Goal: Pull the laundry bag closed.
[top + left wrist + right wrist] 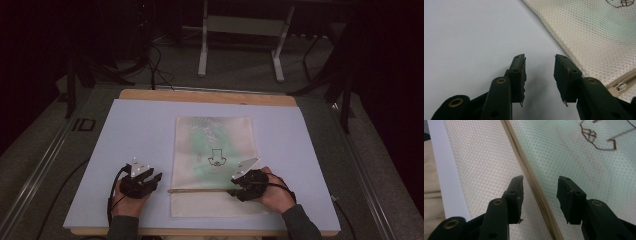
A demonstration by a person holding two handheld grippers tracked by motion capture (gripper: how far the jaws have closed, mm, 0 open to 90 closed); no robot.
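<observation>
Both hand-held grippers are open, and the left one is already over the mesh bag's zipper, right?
Not quite. Both are open, but the left hand-held gripper sits over the bare mat beside the mesh bag. The right hand-held gripper straddles the zipper, as the right gripper view shows.

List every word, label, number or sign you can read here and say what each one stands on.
"ID": black letters on the floor left of the table, in the high view; the reading is uncertain.
Dark line drawing on the mesh laundry bag: a figure, not lettering; nothing to read.
Zipper pull in the left gripper view: any marking is too small to tell.
Neither set of tongs carries readable text.
</observation>
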